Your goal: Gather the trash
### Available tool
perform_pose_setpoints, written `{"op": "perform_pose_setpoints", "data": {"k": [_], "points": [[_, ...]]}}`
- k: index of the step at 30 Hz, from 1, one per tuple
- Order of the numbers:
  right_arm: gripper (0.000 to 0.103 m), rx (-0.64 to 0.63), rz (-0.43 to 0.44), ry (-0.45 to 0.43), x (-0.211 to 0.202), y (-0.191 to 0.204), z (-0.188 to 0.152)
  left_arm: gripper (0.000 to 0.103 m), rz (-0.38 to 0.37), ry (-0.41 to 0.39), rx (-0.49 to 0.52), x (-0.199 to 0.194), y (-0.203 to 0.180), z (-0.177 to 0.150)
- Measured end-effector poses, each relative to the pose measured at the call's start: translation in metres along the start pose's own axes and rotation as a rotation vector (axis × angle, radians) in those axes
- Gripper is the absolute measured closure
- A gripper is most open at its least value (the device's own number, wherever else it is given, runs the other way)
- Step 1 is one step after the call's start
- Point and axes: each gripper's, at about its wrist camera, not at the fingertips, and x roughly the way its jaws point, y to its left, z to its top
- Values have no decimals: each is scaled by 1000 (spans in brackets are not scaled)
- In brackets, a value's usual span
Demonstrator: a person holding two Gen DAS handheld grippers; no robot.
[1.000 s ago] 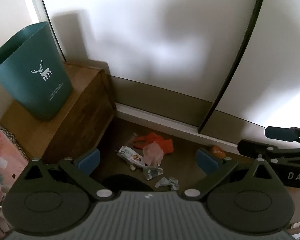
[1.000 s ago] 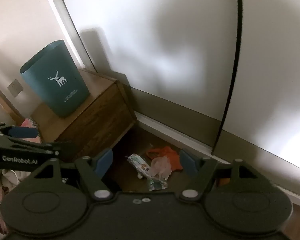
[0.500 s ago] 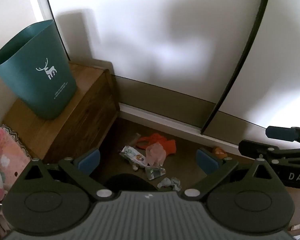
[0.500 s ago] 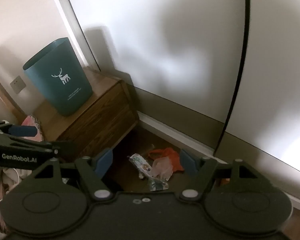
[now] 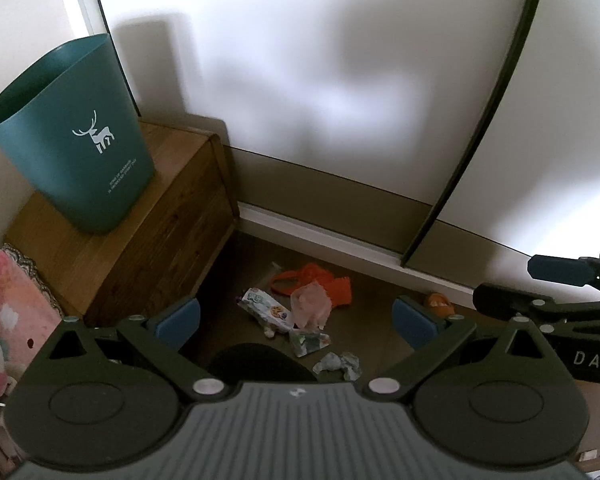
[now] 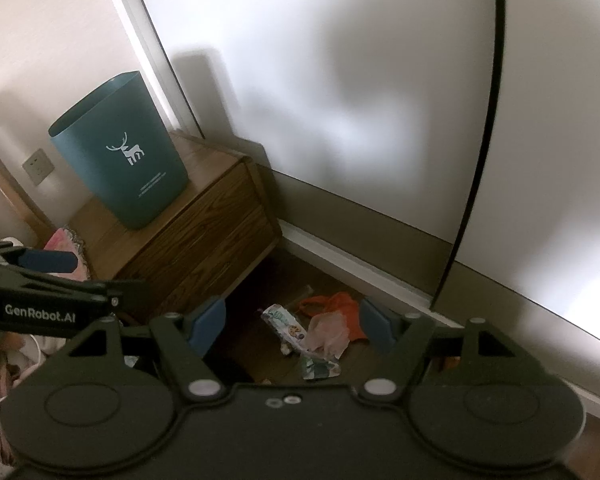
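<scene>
Left wrist view: trash pile on floor, both grippers apart and empty

We see the left gripper (image 5: 296,320) with its blue pads spread wide, nothing between them; the right gripper (image 6: 292,322) is likewise spread and empty. Both hang well above the floor, none of the trash picked up yet. The trash lies on the dark floor between the wooden cabinet (image 5: 140,232) and the wardrobe base: a printed wrapper (image 5: 266,307), an orange bag (image 5: 320,282), a pale crumpled film (image 5: 310,310), a small green packet (image 5: 309,340) and a grey wad (image 5: 338,363). The teal bin (image 5: 72,136) stands upright on the cabinet, mouth up.

Our call: go down on one piece at a time, outermost first, and close across its narrow side. The printed wrapper's long axis runs from upper left to lower right in this view, so we'd turn the jaws to cross it. The film looks floppy; pinch a fold.
</scene>
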Motion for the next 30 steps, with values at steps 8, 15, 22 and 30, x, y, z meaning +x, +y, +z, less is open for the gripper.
{"op": "perform_pose_setpoints", "data": {"k": [8, 15, 22, 30], "points": [[29, -1, 7, 1, 2, -2, 1, 0, -3, 2, -6, 0, 2, 0], [29, -3, 7, 2, 1, -3, 1, 0, -6, 1, -2, 2, 2, -3], [29, -4, 9, 3, 1, -2, 1, 0, -11, 3, -2, 2, -1, -6], [29, -6, 7, 1, 1, -2, 1, 0, -22, 6, -2, 3, 2, -4]]}}
